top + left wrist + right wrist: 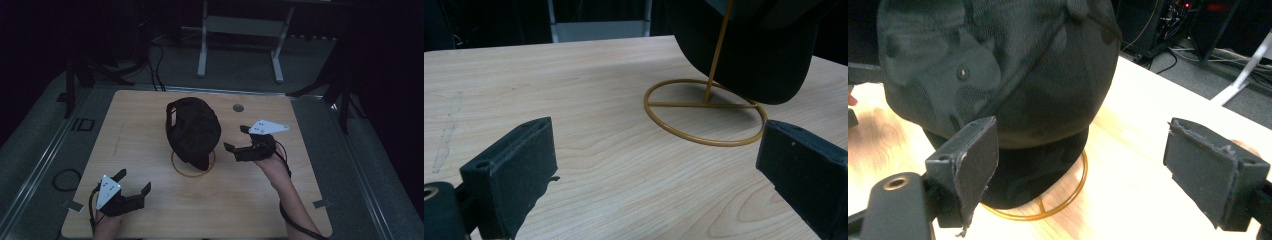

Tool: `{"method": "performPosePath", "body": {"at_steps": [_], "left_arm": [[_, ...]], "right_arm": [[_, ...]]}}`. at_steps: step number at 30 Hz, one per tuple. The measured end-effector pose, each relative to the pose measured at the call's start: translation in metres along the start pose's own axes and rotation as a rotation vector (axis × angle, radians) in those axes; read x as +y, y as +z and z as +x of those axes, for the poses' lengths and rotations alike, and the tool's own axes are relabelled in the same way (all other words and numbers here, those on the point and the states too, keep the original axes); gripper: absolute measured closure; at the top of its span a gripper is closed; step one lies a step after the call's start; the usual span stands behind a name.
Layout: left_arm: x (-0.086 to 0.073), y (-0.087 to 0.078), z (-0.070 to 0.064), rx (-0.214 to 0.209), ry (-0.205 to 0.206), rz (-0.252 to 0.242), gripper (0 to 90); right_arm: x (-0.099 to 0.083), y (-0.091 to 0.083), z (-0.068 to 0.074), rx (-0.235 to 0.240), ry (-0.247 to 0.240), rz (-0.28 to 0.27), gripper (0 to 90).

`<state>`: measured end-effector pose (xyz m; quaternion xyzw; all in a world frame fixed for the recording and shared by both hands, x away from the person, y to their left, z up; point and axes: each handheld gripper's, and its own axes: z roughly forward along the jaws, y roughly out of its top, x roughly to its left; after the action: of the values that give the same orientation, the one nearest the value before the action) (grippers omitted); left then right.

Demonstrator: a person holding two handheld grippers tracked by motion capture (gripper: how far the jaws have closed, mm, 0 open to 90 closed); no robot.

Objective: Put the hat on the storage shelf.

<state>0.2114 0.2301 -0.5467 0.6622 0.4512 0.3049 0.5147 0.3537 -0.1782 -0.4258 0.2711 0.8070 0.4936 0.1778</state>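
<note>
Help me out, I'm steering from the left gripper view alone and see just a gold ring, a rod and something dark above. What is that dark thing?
Observer: A dark cap sitting on the gold wire stand.
Operator: Where is the other gripper?
Observer: The right gripper is beside the cap, on its right in the high view, not touching it.
Operator: Is it open?
Observer: Yes, its fingers are spread wide, with the cap's brim just beyond them.
</note>
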Motion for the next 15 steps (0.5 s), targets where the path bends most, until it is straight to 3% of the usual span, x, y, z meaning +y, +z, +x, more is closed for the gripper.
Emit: {"method": "performPosePath", "body": {"at_steps": [15], "left_arm": [[0.0,0.0,0.0,-0.003,0.002,-0.002,3.3]], "right_arm": [[-0.037,0.011,-0.003,-0.001,0.021,0.05,14.4]]}}
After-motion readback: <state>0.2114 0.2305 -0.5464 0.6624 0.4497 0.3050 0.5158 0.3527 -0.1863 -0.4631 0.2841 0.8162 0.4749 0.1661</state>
